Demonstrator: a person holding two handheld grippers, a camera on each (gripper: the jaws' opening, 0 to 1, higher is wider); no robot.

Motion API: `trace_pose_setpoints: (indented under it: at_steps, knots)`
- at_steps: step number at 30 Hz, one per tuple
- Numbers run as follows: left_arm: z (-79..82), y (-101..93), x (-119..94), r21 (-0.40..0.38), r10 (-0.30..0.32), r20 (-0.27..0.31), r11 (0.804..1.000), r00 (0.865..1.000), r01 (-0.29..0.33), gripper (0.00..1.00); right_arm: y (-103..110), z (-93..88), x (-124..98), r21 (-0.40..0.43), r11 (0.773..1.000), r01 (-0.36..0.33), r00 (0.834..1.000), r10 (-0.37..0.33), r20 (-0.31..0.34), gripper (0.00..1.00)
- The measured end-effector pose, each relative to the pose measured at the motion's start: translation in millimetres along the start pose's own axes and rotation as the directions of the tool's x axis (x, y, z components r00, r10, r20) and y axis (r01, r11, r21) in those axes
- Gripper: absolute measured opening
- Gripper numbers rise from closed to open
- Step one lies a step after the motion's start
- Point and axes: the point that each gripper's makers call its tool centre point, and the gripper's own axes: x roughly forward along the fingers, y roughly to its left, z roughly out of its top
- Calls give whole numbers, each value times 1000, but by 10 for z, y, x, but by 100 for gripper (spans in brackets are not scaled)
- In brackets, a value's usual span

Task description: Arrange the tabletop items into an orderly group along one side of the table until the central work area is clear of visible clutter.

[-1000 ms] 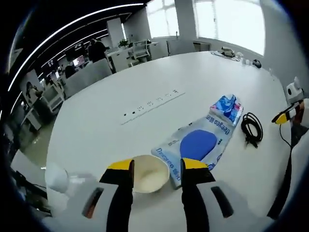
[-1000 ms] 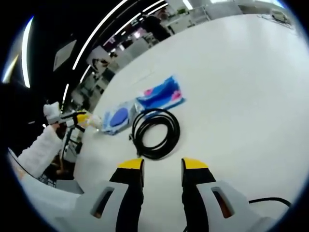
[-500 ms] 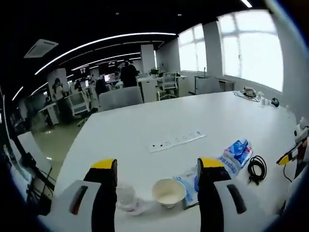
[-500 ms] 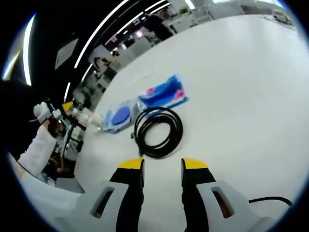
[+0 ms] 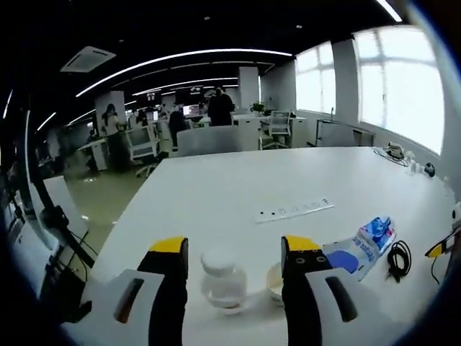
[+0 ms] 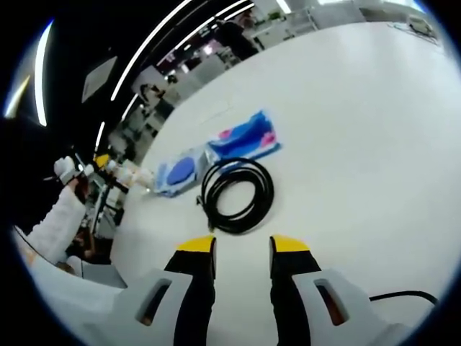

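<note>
The left tool (image 5: pixel 233 254) is released, its jaws straddling a small clear jar (image 5: pixel 222 280) that stands on the counter (image 5: pixel 238 194) directly ahead, touching neither jaw. A paper bowl (image 5: pixel 274 284) sits just beside the jar, behind the right-hand jaw. The right tool (image 6: pixel 243 245), also released and empty, points at the coiled black cable (image 6: pixel 236 196), well apart from the jar.

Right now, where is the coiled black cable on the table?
In the right gripper view, the black cable lies coiled on the white table, just ahead of the right gripper, beside the blue packet.
</note>
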Motion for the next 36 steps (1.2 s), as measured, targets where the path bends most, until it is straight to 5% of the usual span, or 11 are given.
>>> trace_pose_setpoints:
  at_steps: [12, 36]
  knots:
    - [-138, 139, 172, -25, 16, -15, 1000, 1000, -17, 20, -16, -5, -34, 11, 1000, 12, 1000, -12, 9, 26]
    - [-117, -47, 166, -60, 42, -30, 997, 999, -43, 19, -74, 19, -25, 31, 999, 11, 1000, -12, 24, 25]
